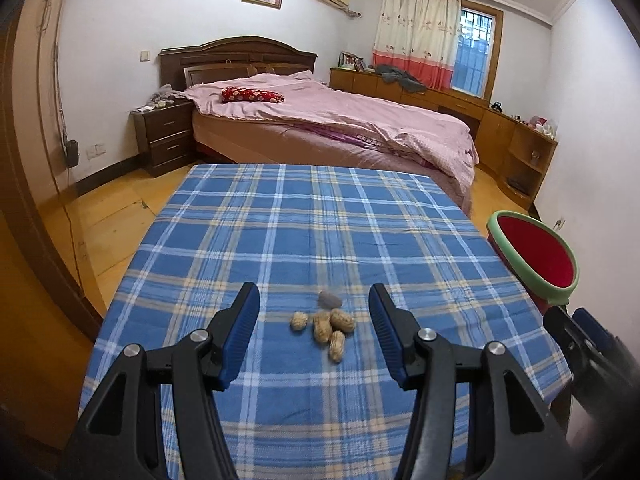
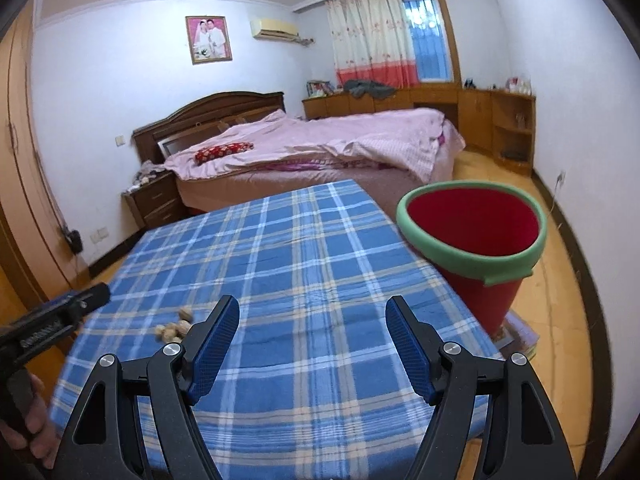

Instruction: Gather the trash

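Observation:
Several peanut shells (image 1: 326, 330) lie in a small heap on the blue plaid tablecloth (image 1: 320, 220), with a grey scrap (image 1: 330, 300) just behind them. My left gripper (image 1: 314, 292) is open above the cloth, and the heap sits between and a little beyond its blue pads, untouched. My right gripper (image 2: 312, 305) is open wide over bare cloth (image 2: 300, 248) with nothing between its fingers. The shells (image 2: 176, 326) show blurred to its left. A red bin with a green rim (image 2: 500, 270) stands past the table's right edge, also seen in the left wrist view (image 1: 554, 291).
A bed with a pink cover (image 1: 340, 120) stands beyond the table's far edge, a dark nightstand (image 1: 166, 136) to its left and wooden cabinets (image 1: 500, 132) along the right wall. Wooden floor (image 1: 108, 220) surrounds the table. A hand (image 2: 32, 420) holds the left gripper's handle.

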Available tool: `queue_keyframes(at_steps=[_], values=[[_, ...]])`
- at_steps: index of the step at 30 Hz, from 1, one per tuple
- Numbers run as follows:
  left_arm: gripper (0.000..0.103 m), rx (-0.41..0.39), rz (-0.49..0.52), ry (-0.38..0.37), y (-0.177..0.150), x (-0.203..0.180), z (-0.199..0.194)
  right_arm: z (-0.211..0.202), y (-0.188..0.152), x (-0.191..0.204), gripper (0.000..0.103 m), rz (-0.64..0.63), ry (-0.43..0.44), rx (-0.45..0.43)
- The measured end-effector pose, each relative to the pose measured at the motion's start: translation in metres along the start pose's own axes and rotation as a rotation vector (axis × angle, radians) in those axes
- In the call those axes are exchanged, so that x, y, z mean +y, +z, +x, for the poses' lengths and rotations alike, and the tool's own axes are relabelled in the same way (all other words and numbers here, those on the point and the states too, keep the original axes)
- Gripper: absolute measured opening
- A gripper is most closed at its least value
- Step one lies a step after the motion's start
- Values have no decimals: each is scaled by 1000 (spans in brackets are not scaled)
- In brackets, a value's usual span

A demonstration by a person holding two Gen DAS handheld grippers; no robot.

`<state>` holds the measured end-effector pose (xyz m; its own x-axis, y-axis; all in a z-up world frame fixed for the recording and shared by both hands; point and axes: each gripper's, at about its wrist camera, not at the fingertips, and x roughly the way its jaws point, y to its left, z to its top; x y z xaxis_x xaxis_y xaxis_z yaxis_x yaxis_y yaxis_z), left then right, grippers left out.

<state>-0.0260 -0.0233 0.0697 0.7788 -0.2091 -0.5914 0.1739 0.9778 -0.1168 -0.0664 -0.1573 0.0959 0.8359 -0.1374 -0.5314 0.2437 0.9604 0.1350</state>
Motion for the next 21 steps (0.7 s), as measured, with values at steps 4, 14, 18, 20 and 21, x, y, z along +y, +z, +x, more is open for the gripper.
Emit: queue_keyframes(at_steps=[4,14,18,20,21], values=[[57,4,-7,5,-5,3,2,0,-5,1,77,-18,-5,-1],[65,6,9,28,-13,-3,5,-9,-11,5,97,-48,-7,-49],[65,8,17,22,-15,-6,6,-10,-12,5,97,-49,0,-48],[65,10,18,25,-16,-7,7,-9,-13,4,97,-47,1,-45],[65,11,18,28,-16,-7,7,-9,-13,4,97,-46,1,-45]])
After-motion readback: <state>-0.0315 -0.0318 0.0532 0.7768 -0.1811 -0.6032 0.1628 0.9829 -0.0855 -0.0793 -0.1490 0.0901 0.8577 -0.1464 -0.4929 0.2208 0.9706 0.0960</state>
